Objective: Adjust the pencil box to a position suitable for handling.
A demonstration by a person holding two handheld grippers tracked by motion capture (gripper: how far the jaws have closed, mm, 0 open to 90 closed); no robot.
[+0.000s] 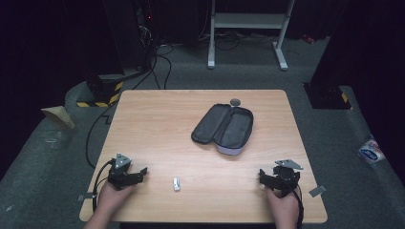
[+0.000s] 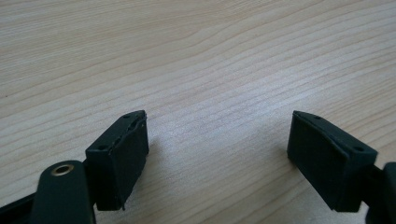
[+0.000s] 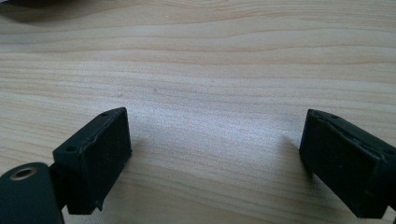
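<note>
A dark grey zip case lies unzipped and spread flat on the wooden table, right of centre. A small white object lies near the front edge, between the two hands. My left gripper rests at the front left, held by a hand, jaws pointing right toward the white object. Its jaws stand wide apart over bare wood, so it is open. My right gripper rests at the front right, jaws pointing left. It is open too, with bare wood between its jaws.
A small grey round thing sits just behind the case. Beyond the table stand a white frame and cables on the floor. Tape strips mark the table's front corners.
</note>
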